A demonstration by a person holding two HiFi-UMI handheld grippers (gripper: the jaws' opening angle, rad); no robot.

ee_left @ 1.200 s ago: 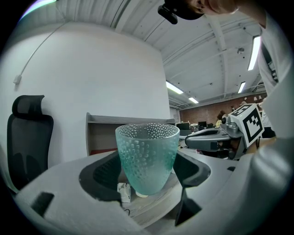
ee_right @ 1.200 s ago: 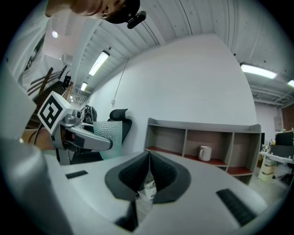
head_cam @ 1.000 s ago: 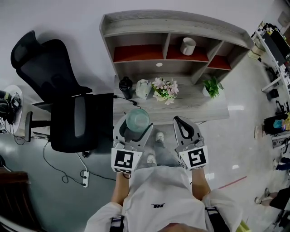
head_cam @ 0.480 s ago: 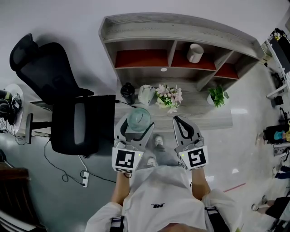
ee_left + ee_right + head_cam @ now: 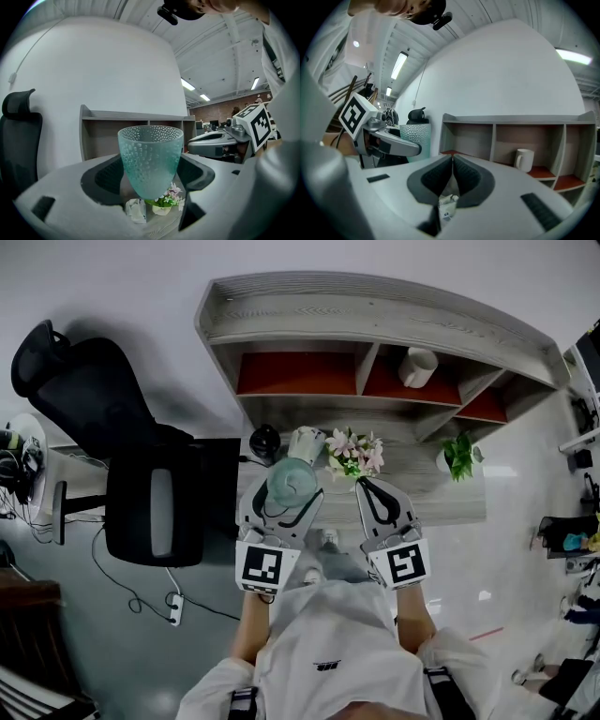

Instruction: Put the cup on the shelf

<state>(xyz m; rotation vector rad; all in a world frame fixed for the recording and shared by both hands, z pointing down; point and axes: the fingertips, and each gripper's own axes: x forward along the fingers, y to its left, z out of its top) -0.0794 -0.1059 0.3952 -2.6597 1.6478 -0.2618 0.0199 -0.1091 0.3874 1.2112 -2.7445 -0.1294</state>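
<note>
A teal dimpled glass cup (image 5: 291, 484) (image 5: 150, 159) stands upright between the jaws of my left gripper (image 5: 287, 486) (image 5: 151, 174), which is shut on it. The cup (image 5: 414, 137) also shows at the left of the right gripper view. My right gripper (image 5: 372, 491) (image 5: 453, 174) is shut, its jaws touching with nothing between them. Ahead stands a grey shelf unit (image 5: 375, 320) (image 5: 520, 120) with red-floored compartments above a desk (image 5: 431, 498). Both grippers hover over the desk's near edge.
A white mug (image 5: 418, 367) (image 5: 524, 159) stands in the shelf's middle compartment. On the desk are a black bottle (image 5: 265, 441), a white pouch (image 5: 306, 442), a pot of flowers (image 5: 353, 452) and a green plant (image 5: 459, 455). A black office chair (image 5: 122, 465) is at left.
The view has moved closer to the shelf and desk, and both grippers now reach over the desk's near edge. The left gripper still holds the cup.
</note>
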